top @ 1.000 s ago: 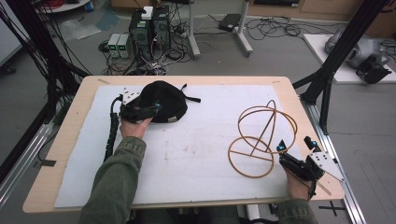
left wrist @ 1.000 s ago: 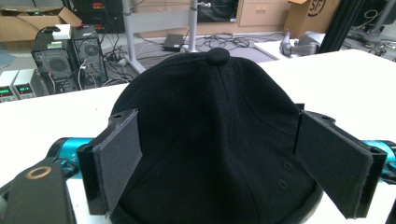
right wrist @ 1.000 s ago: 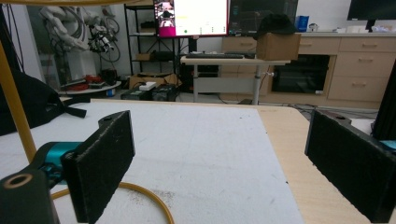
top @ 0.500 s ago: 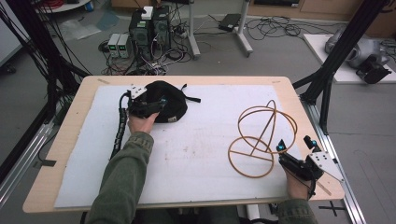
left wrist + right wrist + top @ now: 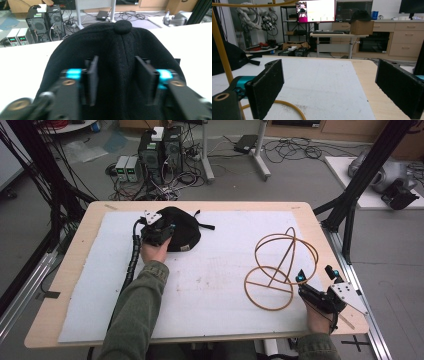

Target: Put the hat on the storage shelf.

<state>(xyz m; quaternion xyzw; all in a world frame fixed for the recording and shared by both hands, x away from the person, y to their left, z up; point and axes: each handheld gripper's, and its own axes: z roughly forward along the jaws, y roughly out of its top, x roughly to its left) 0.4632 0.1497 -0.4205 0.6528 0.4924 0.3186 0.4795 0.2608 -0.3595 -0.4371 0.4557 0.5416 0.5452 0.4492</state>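
Note:
A black cap (image 5: pixel 184 234) lies at the back left of the white mat. My left gripper (image 5: pixel 162 231) is on its near left side. In the left gripper view the jaws have just been closing, and their pads (image 5: pixel 92 80) now pinch a ridge of the cap (image 5: pixel 120 42) below its top button. A yellow wire frame (image 5: pixel 282 257) of rings on a slanted stem stands at the right. My right gripper (image 5: pixel 315 272) rests just right of it near the front edge, open with only bare mat between its pads (image 5: pixel 268 85). One yellow rod (image 5: pixel 220 45) rises at its left.
The white foam mat (image 5: pixel 225 285) covers most of the wooden table (image 5: pixel 320 220). A black strap of the cap (image 5: pixel 205 226) trails to the right. Black frame posts stand at both sides, and computers and cables lie on the floor behind the table.
My left gripper has pushed a little farther onto the cap and its jaws have closed on the fabric. The right gripper and the wire frame have kept still.

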